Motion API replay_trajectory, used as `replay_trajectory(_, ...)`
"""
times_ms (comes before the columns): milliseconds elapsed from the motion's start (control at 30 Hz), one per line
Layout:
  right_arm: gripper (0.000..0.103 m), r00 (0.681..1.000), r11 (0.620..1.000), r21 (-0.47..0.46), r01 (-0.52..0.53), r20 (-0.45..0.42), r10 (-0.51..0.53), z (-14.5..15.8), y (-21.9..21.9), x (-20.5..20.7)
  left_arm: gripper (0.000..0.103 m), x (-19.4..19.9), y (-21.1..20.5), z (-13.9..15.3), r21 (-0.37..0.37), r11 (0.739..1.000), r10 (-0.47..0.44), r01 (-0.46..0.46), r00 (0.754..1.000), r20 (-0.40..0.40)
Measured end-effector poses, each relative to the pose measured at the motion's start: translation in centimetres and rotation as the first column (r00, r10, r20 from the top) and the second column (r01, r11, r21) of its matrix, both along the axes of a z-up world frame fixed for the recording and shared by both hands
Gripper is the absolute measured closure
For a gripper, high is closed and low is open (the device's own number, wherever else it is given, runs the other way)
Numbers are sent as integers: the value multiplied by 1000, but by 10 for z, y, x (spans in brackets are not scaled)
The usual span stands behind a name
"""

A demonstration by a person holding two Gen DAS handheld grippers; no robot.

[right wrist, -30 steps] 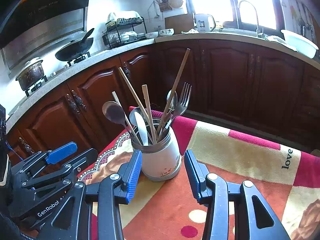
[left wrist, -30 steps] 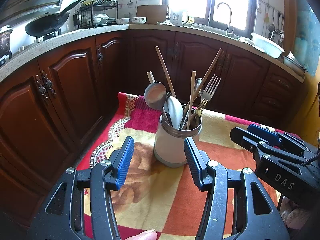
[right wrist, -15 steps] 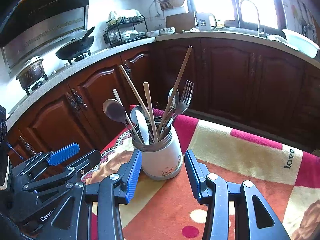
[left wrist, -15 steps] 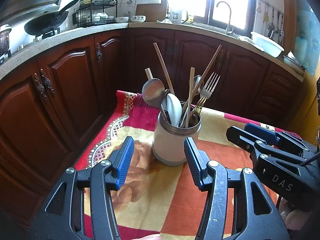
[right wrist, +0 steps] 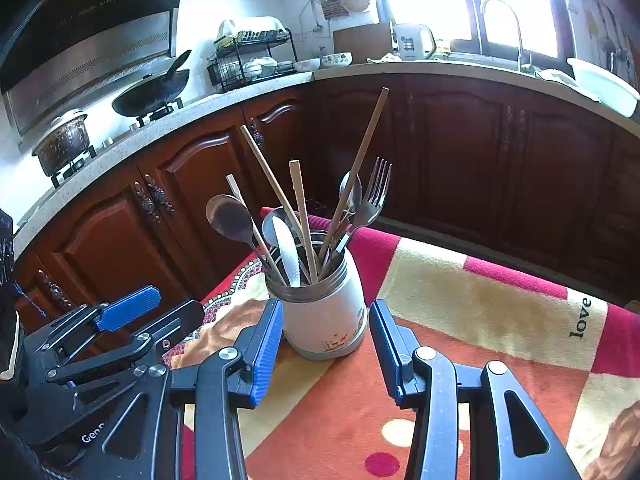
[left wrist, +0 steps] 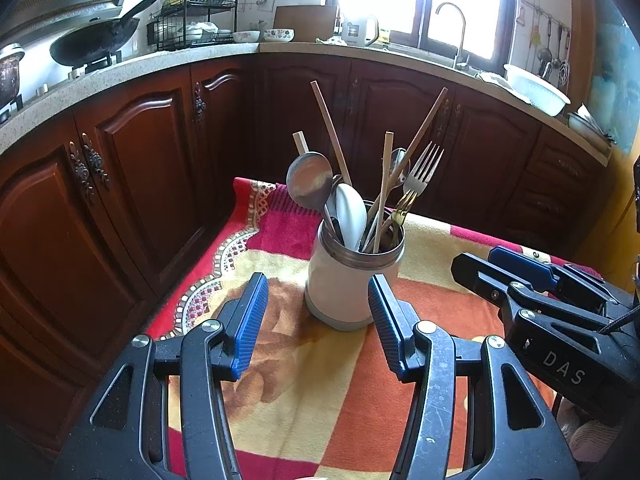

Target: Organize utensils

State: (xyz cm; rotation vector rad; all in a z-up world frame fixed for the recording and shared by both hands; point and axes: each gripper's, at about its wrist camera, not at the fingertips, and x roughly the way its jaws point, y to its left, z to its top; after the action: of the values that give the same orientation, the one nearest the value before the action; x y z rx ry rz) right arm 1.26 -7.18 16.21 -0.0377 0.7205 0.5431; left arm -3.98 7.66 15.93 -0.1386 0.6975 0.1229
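A white utensil jar (left wrist: 352, 280) with a metal rim stands on the patterned cloth; it also shows in the right wrist view (right wrist: 324, 312). It holds a dark spoon (left wrist: 310, 180), a white spoon (left wrist: 352, 216), a fork (left wrist: 420, 172) and several wooden chopsticks (left wrist: 332, 132). My left gripper (left wrist: 316, 320) is open and empty, just short of the jar. My right gripper (right wrist: 324, 344) is open and empty, its blue pads either side of the jar's base without touching. Each gripper shows in the other's view: the right (left wrist: 532, 300), the left (right wrist: 132, 320).
The table's colourful cloth (left wrist: 288, 380) ends at a far edge (left wrist: 256, 188) with a drop to the floor. Dark wooden cabinets (left wrist: 132, 168) wrap around behind. The counter holds a wok (left wrist: 96, 42), a dish rack (left wrist: 192, 28) and a white basin (left wrist: 536, 88).
Both grippers have drawn back a little and shifted, so the jar sits slightly farther away in both views. Jaws stayed open. The utensils have not moved.
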Motion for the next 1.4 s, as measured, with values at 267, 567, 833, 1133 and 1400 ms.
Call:
replay_trajectory(267, 60, 1000, 1000, -1, -2, 0, 2, -1, 1, 1, 51, 0, 0, -2, 0, 1000, 3, -3, 1000, 1)
replay_trajectory(567, 59, 1000, 1000, -7, -9, -2, 9, -3, 4, 2, 51, 1, 1, -2, 0, 1000, 6, -6, 1000, -1)
replay_trajectory(833, 58, 1000, 1000, -11, -13, -1, 13, -2, 6, 2, 51, 0, 3, -2, -2, 1000, 9, -9, 1000, -2)
replay_trajectory(1133, 58, 1000, 1000, -14, -11, -1, 11, -3, 4, 2, 51, 0, 4, -3, -1, 1000, 10, -10, 1000, -2)
replay_trajectory(1400, 57, 1000, 1000, -6, -3, -7, 3, -5, -4, 4, 51, -2, -1, -4, 5, 1000, -18, 18, 999, 30)
